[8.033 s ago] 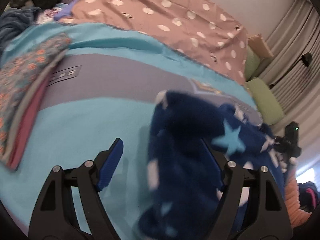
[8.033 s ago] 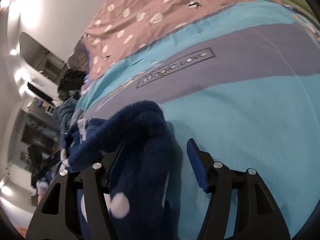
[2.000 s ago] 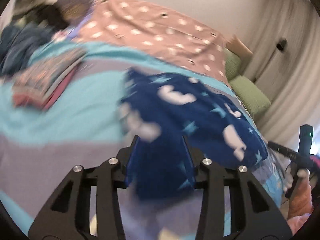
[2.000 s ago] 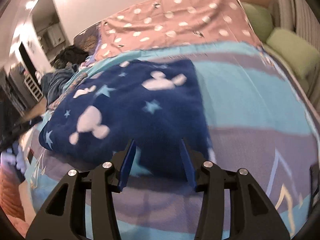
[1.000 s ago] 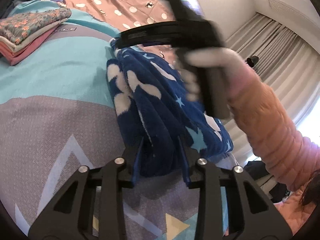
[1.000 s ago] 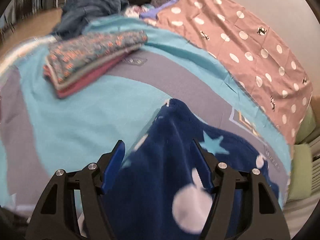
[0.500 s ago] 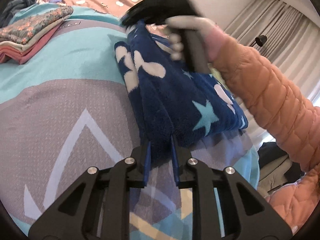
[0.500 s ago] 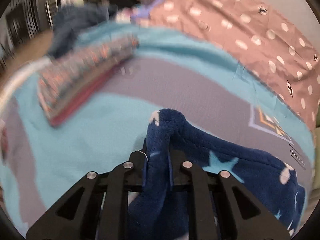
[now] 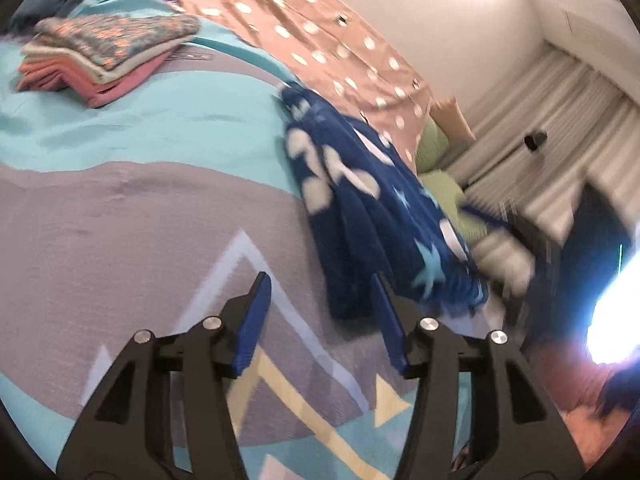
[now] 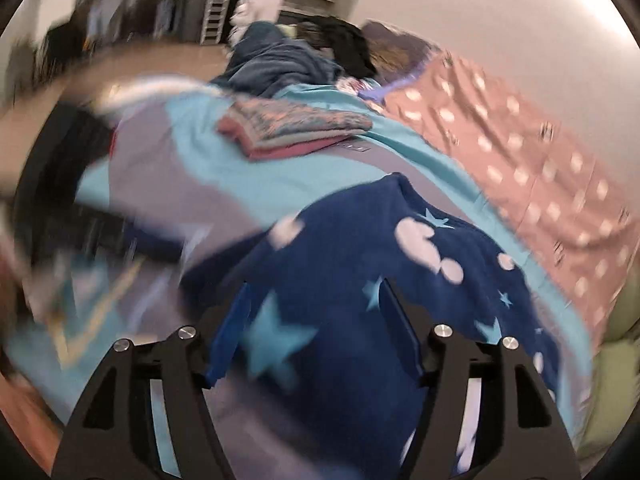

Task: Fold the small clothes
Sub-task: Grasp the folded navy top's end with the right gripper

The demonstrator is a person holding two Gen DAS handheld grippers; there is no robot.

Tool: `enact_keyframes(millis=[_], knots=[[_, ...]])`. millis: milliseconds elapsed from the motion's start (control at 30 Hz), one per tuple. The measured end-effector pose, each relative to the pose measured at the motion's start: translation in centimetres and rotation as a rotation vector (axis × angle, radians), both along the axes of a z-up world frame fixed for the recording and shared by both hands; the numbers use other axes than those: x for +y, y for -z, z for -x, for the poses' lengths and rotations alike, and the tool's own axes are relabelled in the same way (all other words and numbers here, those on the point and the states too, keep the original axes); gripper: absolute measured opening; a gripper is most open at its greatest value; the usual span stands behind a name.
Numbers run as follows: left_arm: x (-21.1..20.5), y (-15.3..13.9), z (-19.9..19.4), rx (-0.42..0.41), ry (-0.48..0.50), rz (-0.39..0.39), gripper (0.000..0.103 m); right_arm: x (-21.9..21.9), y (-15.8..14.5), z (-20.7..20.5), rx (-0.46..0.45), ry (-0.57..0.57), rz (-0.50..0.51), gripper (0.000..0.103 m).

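A dark blue fleece garment (image 9: 360, 200) with white shapes and pale stars lies folded in a long strip on the bed cover (image 9: 140, 220). My left gripper (image 9: 320, 312) is open and its jaws are opening. The garment's near corner sits just ahead of the right finger (image 9: 388, 320), and the pads do not press on it. In the right wrist view, which is blurred, my right gripper (image 10: 316, 320) hovers open over the garment (image 10: 360, 260). Its jaws are opening too, with the fleece below and between the fingers, not pinched.
A stack of folded clothes (image 9: 104, 52) (image 10: 296, 128) rests at the far left of the bed. Behind are a pink dotted cover (image 9: 320, 40), a dark heap of clothes (image 10: 280, 64) and green pillows (image 9: 440, 184). Curtains hang on the right.
Half a second ago both grippers were shut on the blue garment. Both have let go and stand open. The right gripper has swung far across, and the garment now lies on the bed.
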State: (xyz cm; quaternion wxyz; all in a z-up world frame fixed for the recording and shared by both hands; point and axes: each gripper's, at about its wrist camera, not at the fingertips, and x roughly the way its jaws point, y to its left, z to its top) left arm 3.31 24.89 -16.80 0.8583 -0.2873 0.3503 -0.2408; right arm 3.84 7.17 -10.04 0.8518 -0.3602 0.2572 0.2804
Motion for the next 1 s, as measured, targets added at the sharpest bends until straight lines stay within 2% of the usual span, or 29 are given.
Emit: enact_keyframes(millis=[67,200,267,300,400,467,600,700,800,867,1000], knots=[[0.8,0.2,-0.3,0.016,-0.017,0.037,0.055,0.4,1.4,1.3,-0.064,0.0,0.048,0.076],[1.2,0.5,-0.8,0.032,-0.016,0.072,0.058,1.3,3.9,2.0,-0.144,-0.011,0.149,0.077],[1.1,0.6,-0.8,0.032,-0.011,0.067,0.06,2.0,5.7,1.7,-0.235,0.004,0.265,0.079],[1.0,0.7,-0.9,0.032,-0.01,0.067,0.06,2.2,6.3,1.3,-0.246,0.007,0.29,0.079],[1.1,0.8,-0.9,0.031,-0.012,0.082,0.061,2.4,6.0,-0.5,-0.228,0.043,0.259,0.079],[1.3,0.9,-1.2,0.036,-0.01,0.097,0.061,3.2,6.2,-1.8,-0.272,0.07,0.26,0.09],[0.8,0.3,-3.2,0.032,0.035,0.131,0.064,4.3,6.5,-2.5,-0.333,0.08,0.254,0.09],[-0.2,-0.4,-6.5,0.034,0.109,0.173,0.067,3.9,6.3,-2.7,-0.322,0.093,0.231,0.09],[-1.7,-0.6,-10.7,0.072,0.191,0.195,0.069,3.0,5.6,-1.9,-0.262,0.093,0.208,0.09],[-3.0,-0.1,-13.3,0.112,0.22,0.168,0.069,2.5,5.5,-1.6,-0.234,0.084,0.206,0.09],[-4.7,-0.4,-15.8,0.097,0.232,0.095,0.069,2.2,5.5,-3.3,-0.171,0.11,0.181,0.09]])
